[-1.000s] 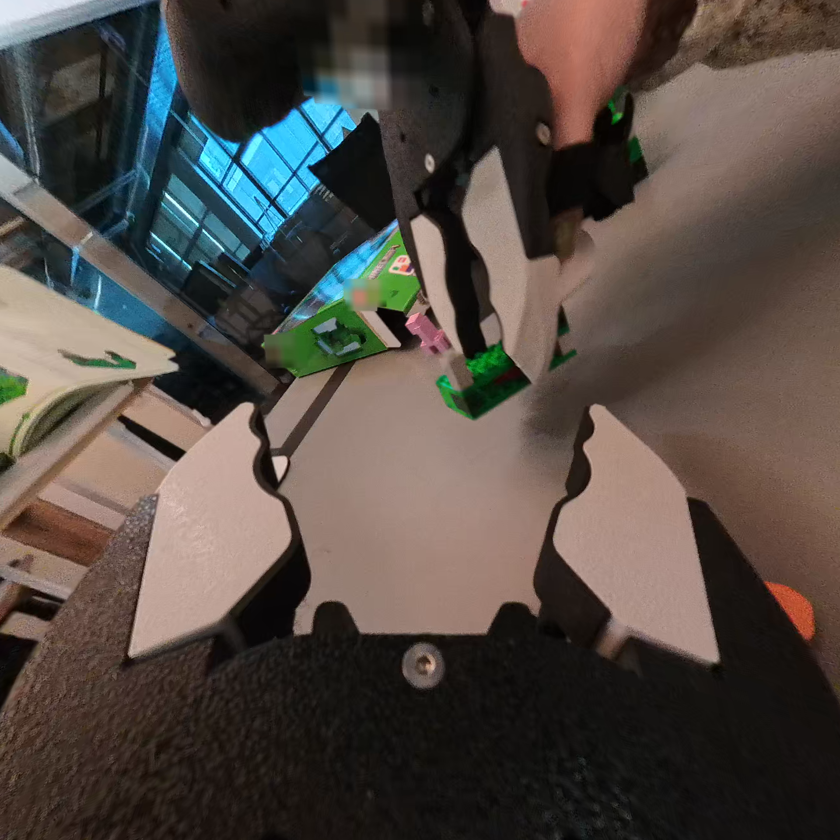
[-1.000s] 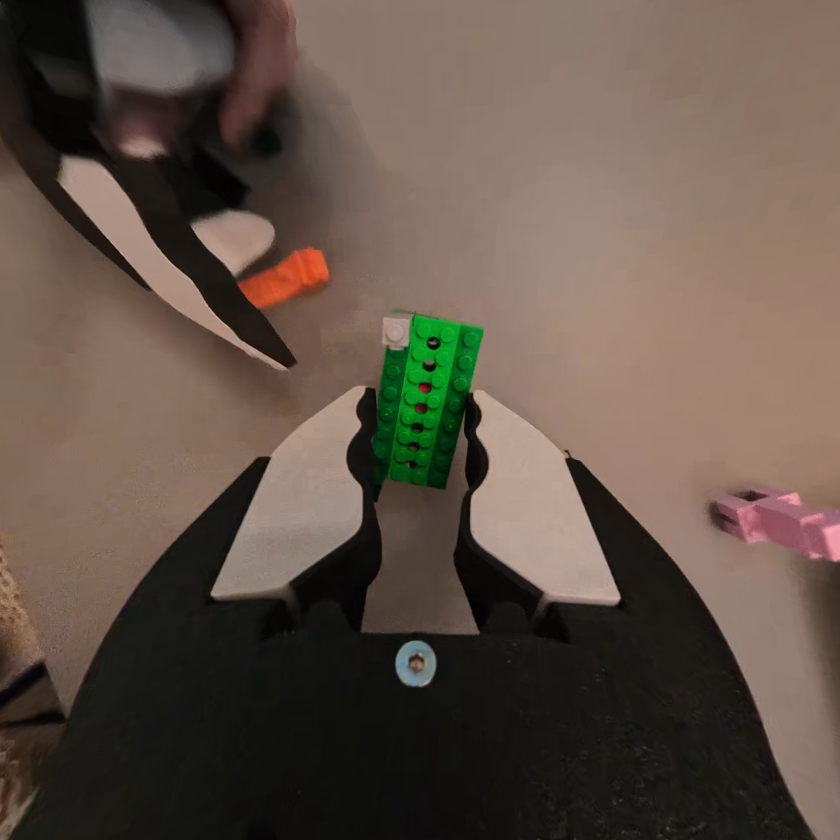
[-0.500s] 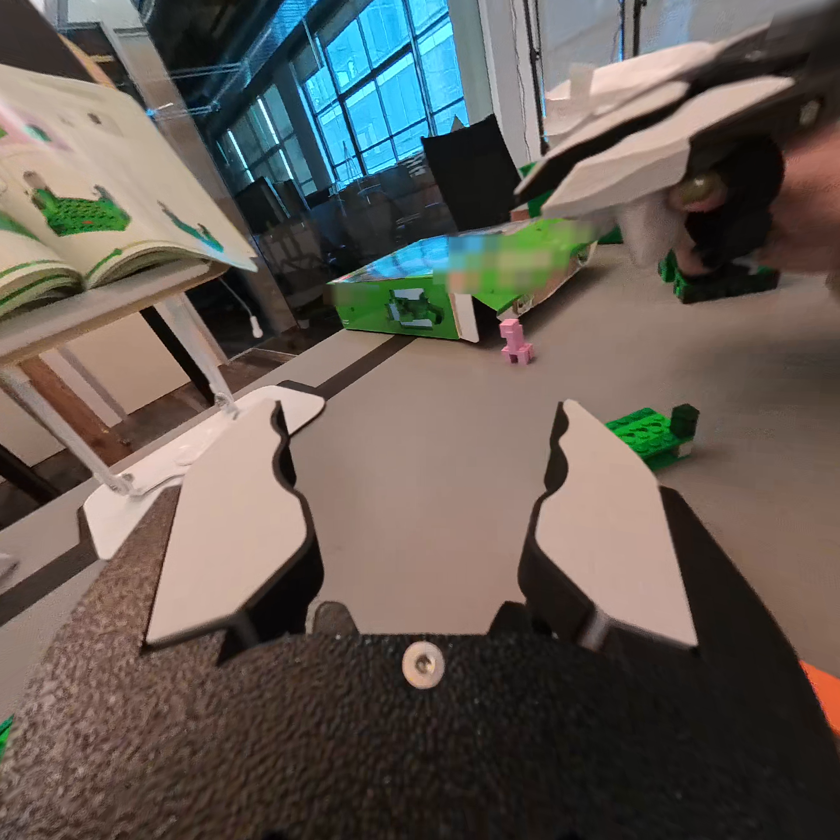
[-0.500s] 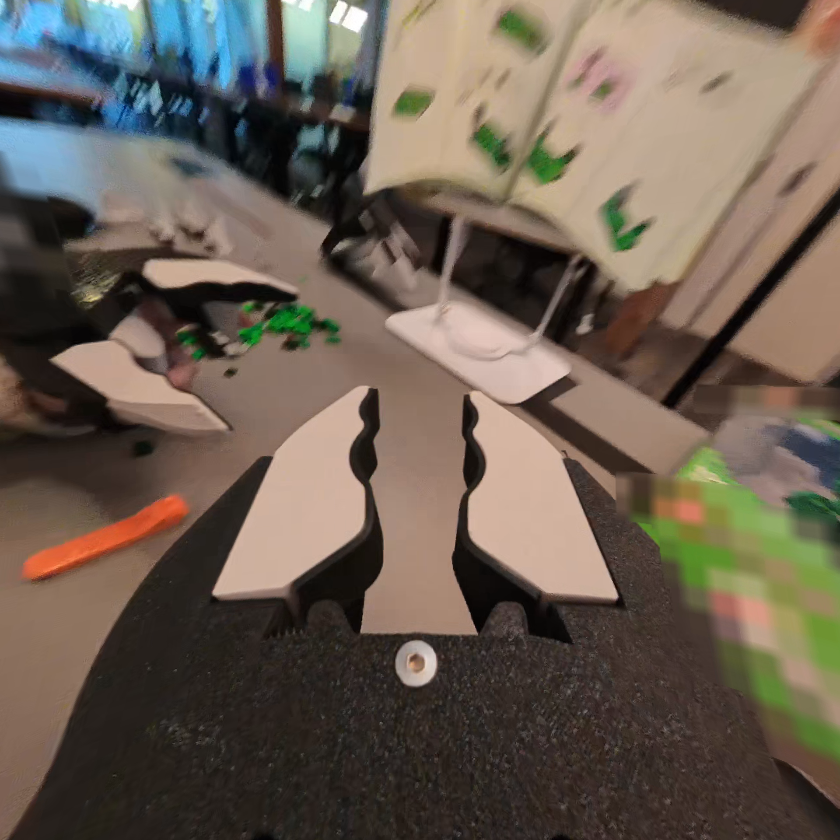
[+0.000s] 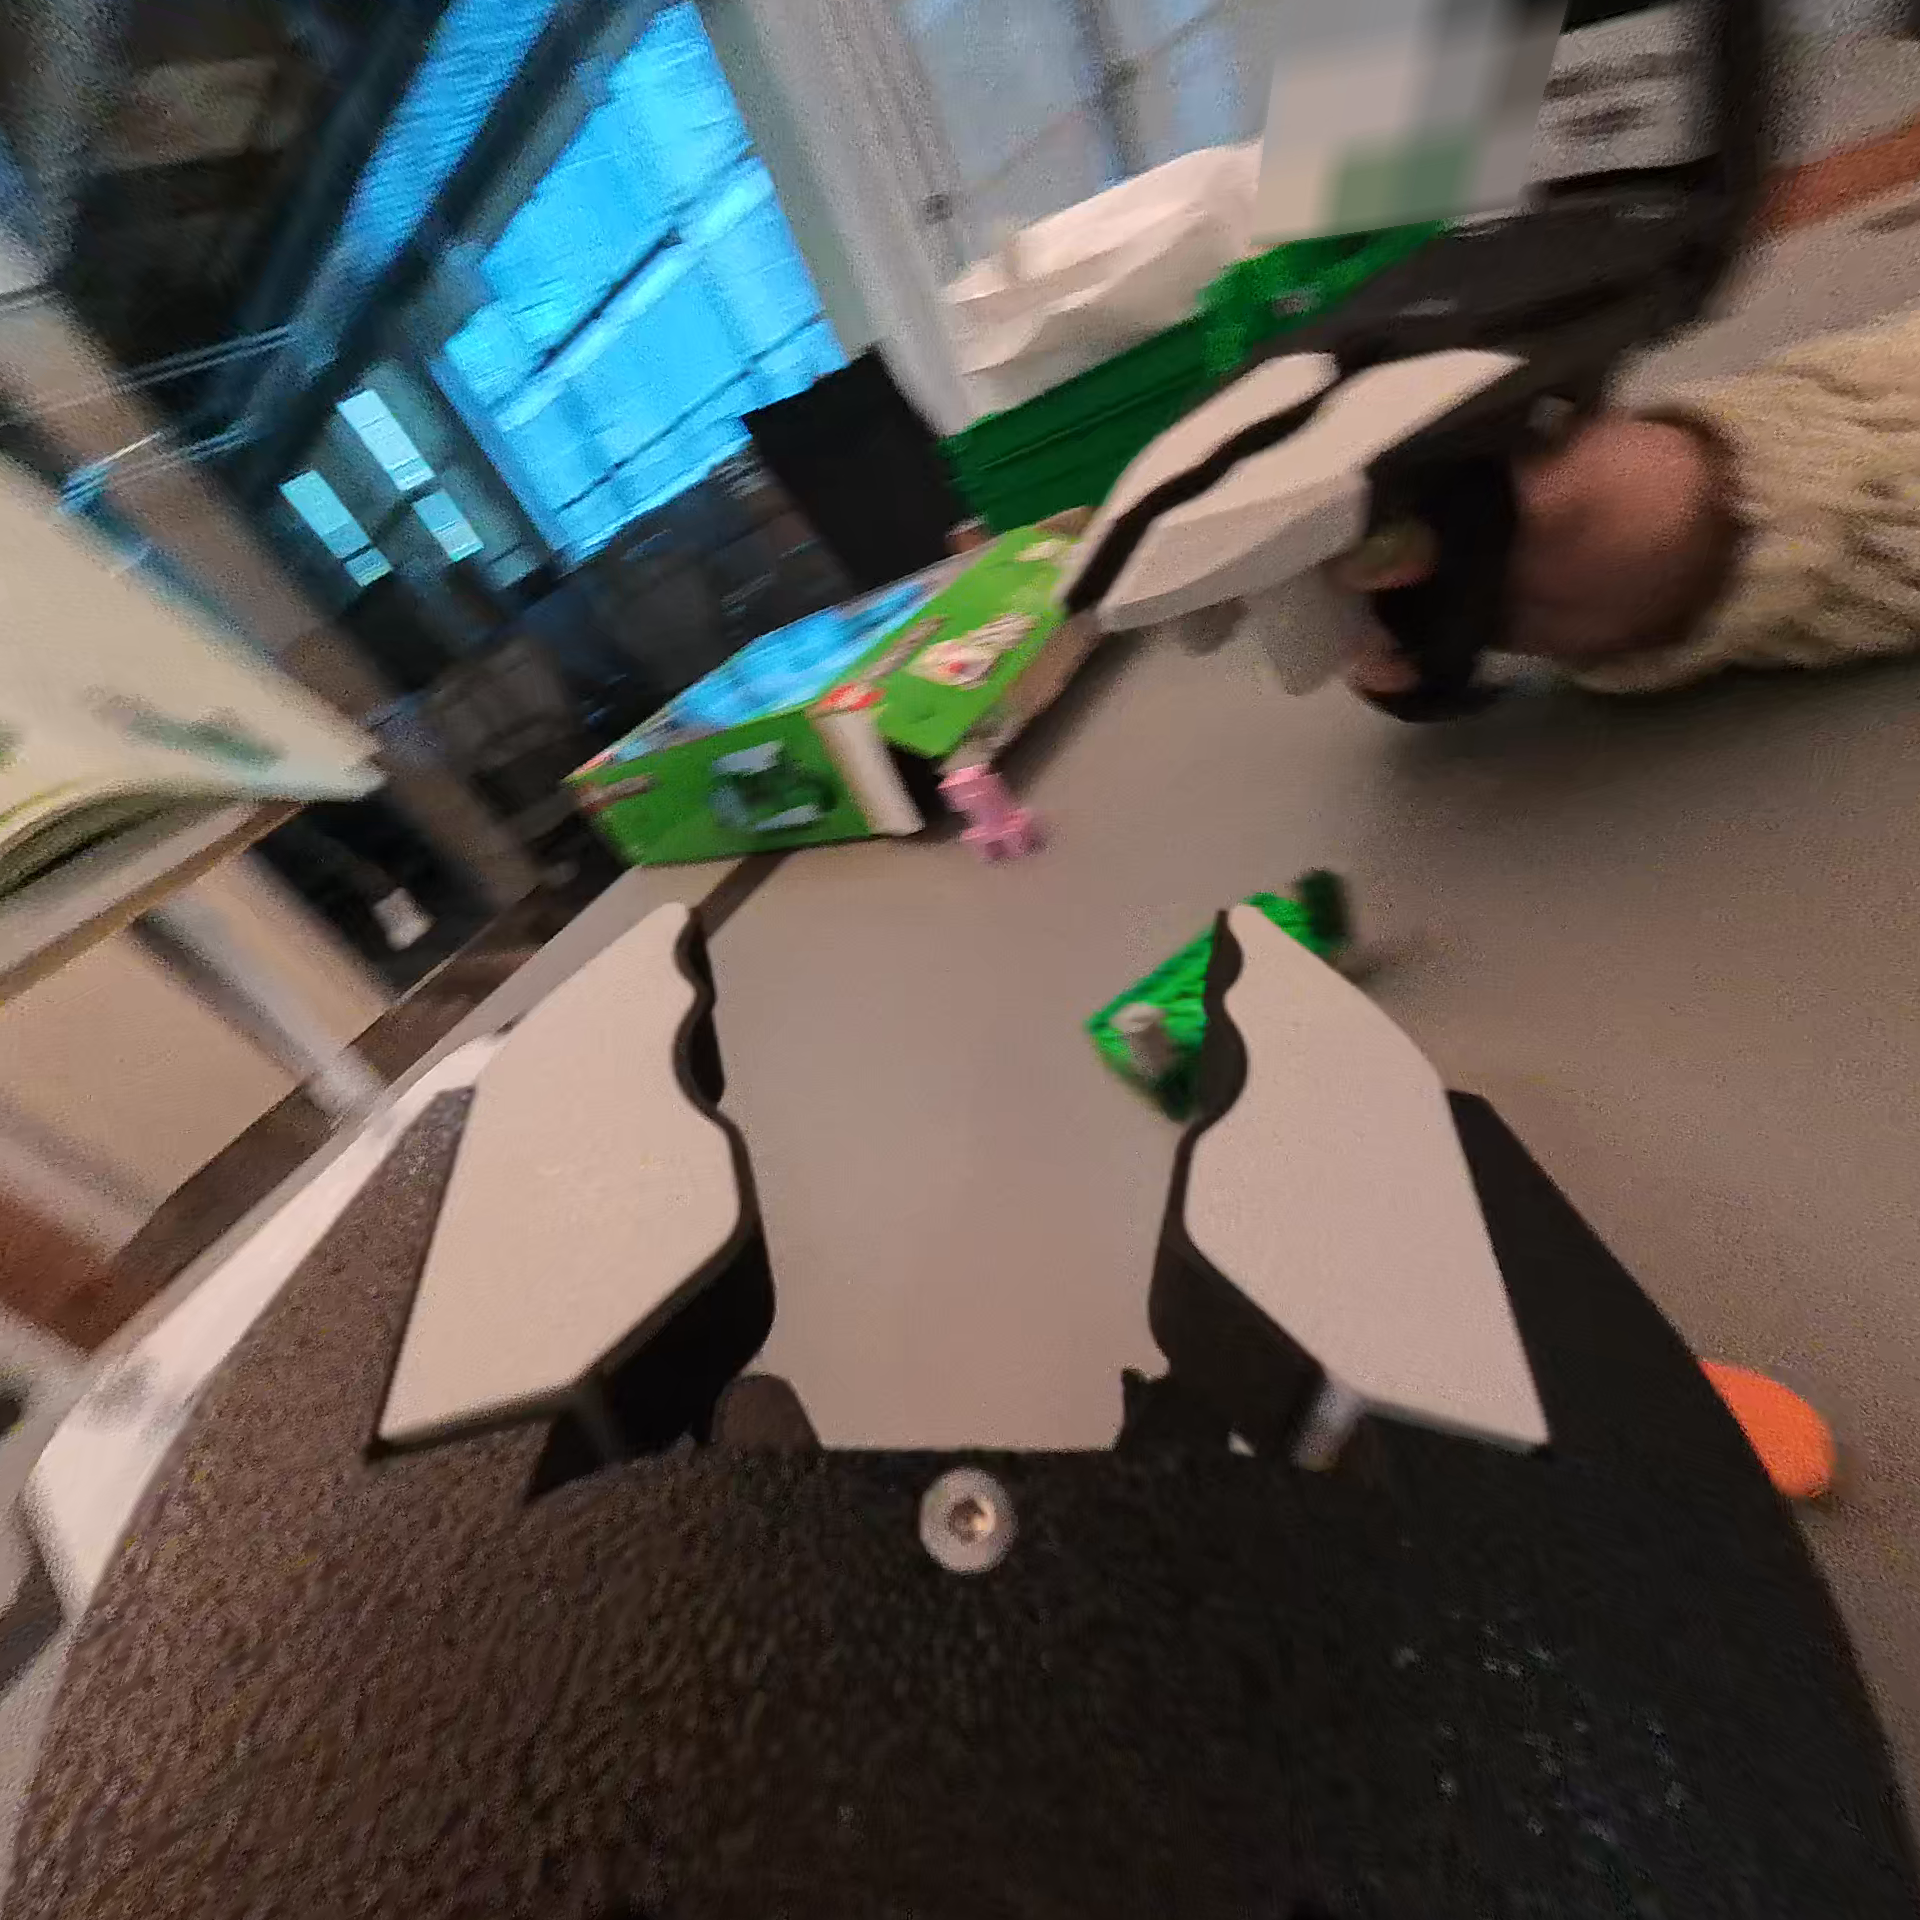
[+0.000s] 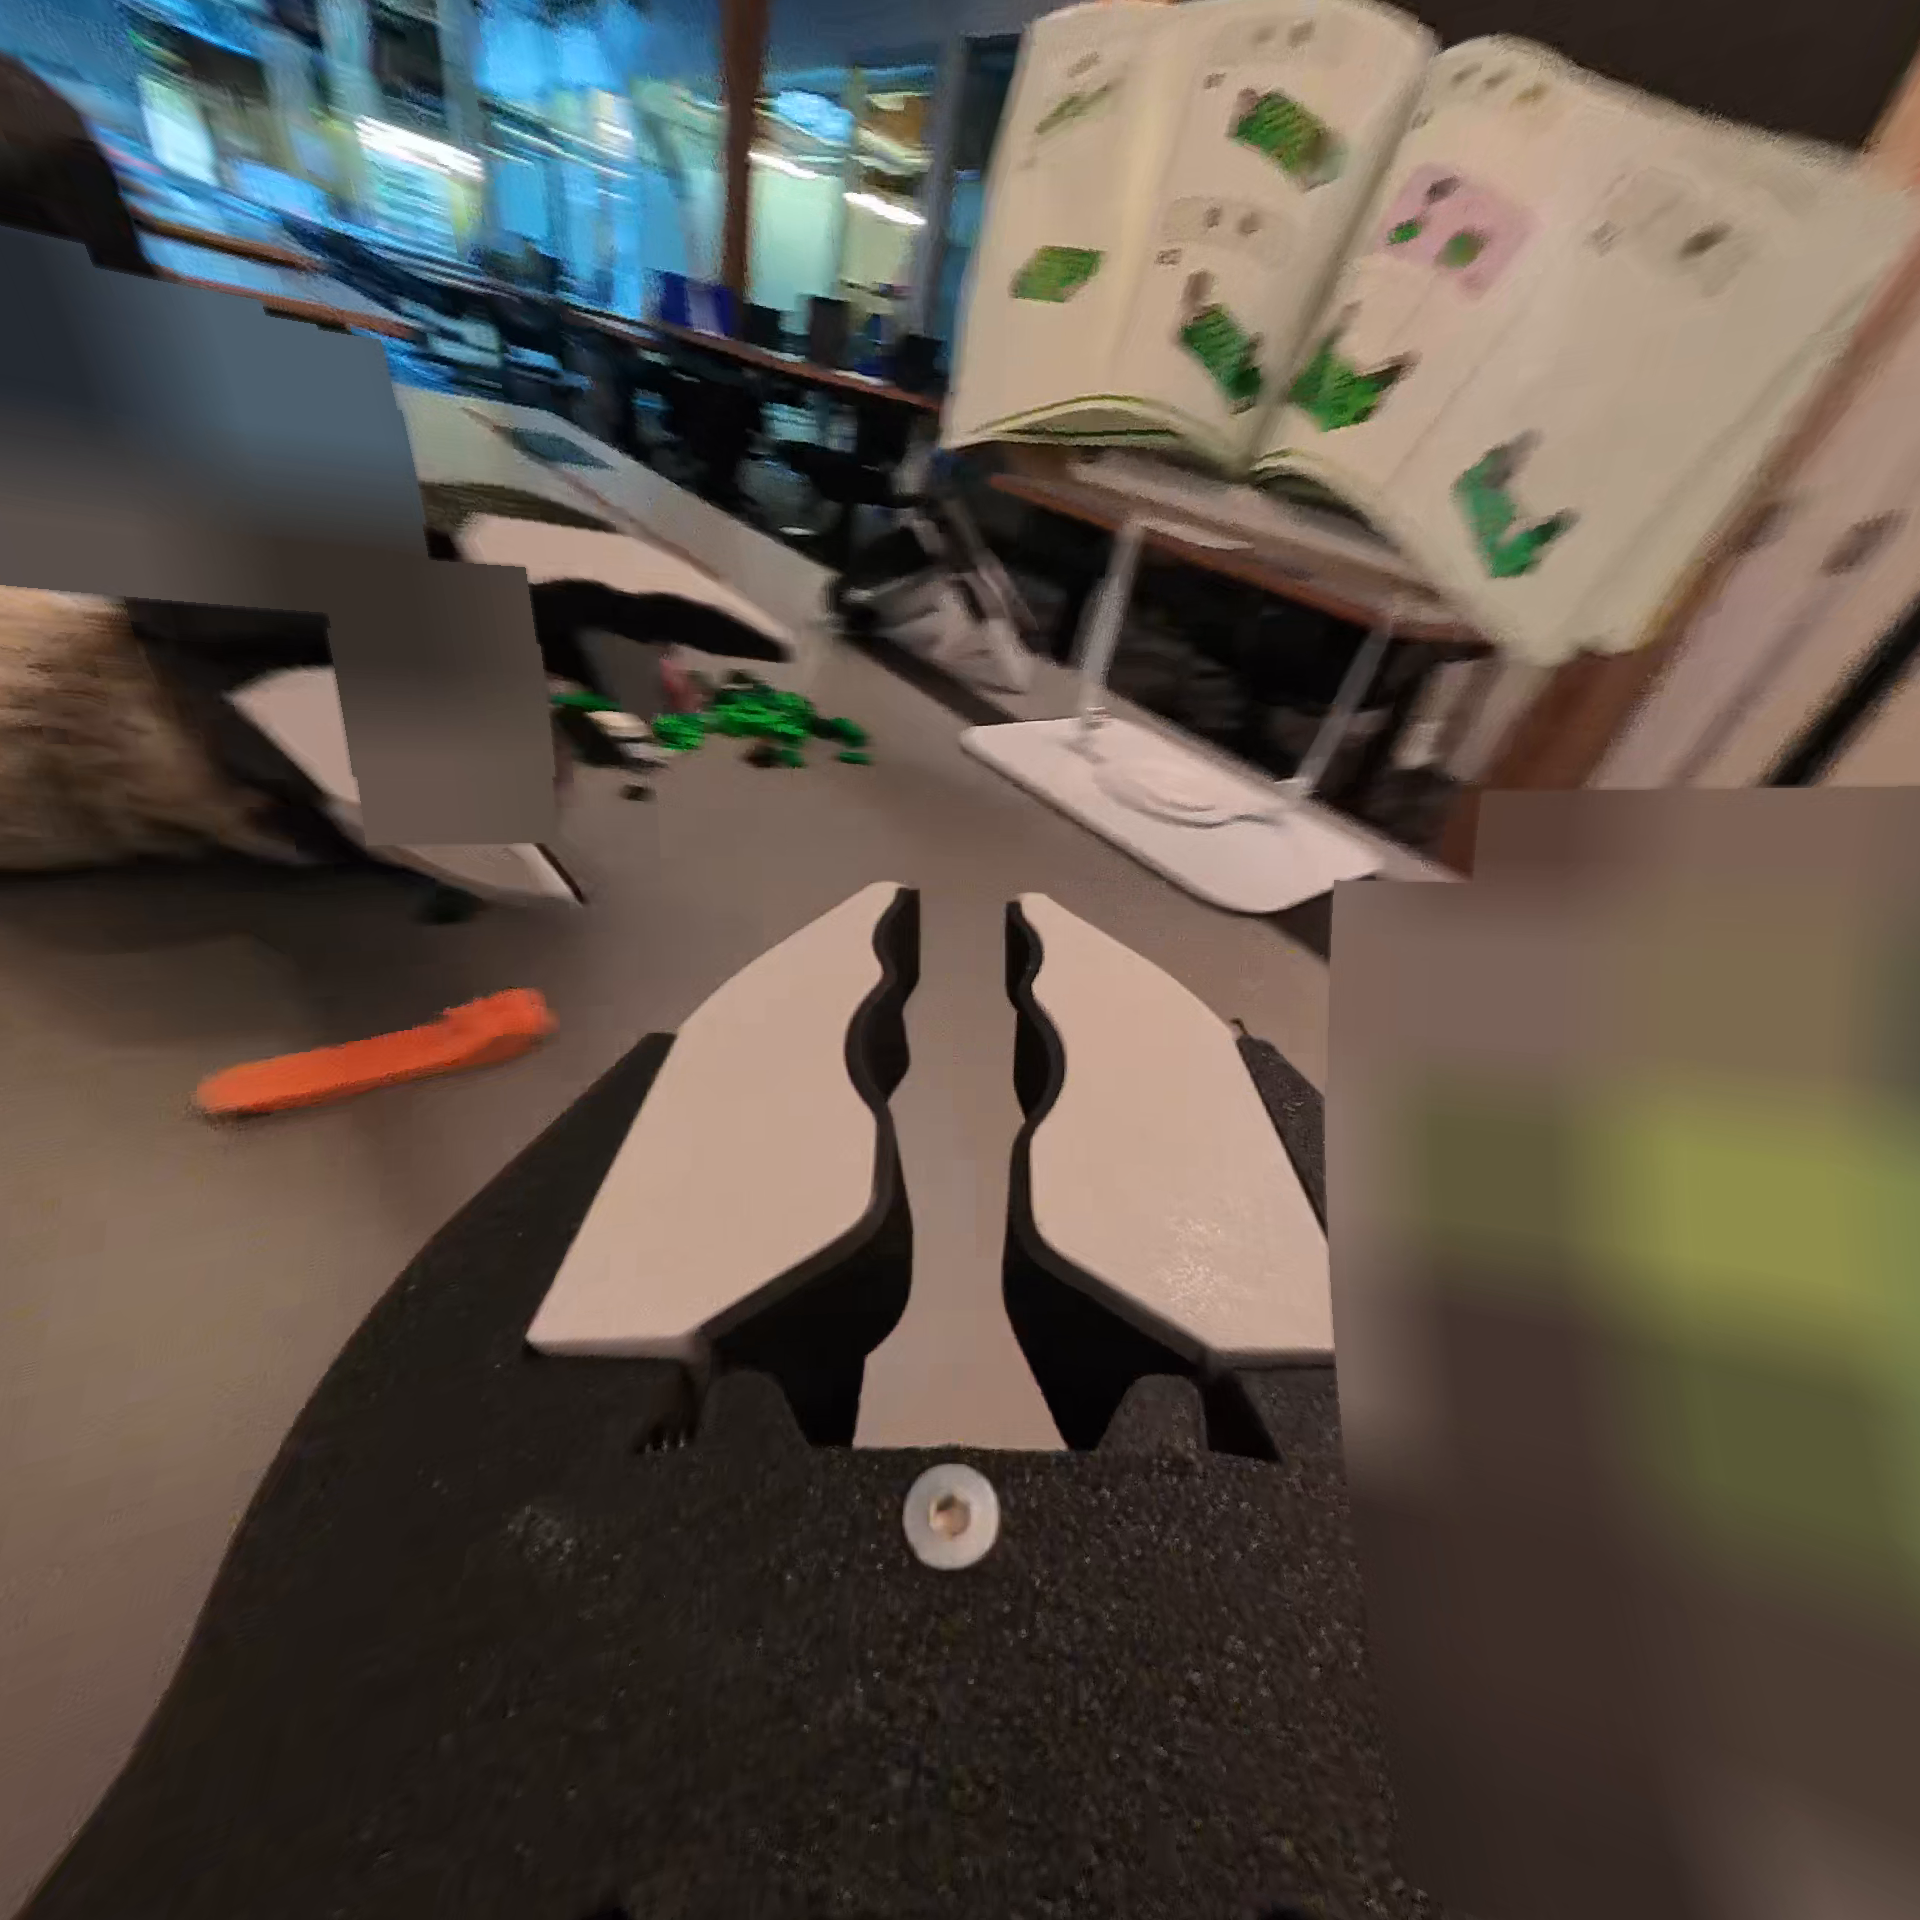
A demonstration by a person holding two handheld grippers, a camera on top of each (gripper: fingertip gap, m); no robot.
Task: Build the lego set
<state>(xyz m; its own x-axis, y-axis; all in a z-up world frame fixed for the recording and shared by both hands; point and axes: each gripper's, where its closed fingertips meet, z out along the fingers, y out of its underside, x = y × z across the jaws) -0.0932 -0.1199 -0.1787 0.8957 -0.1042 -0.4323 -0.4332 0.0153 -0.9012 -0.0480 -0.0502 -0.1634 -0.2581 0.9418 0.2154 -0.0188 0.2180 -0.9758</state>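
Right now I'm between pieces, my left gripper (image 5: 961, 1023) spread wide and empty, my right gripper (image 6: 961, 914) nearly closed on nothing, so next I must line up on the green assembly (image 5: 1174, 1003) lying just beside my left gripper's fingertip.

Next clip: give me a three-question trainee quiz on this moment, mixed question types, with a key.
1. True or false: the left gripper holds the green lego block.
2. What colour is the flat tool lying on the table?
3. The instruction booklet is: A) flat on the table, B) open on a stand, C) inside the box.

Key: 1. False; its fingers are spread and empty, the block lies on the table. 2. Orange. 3. B.
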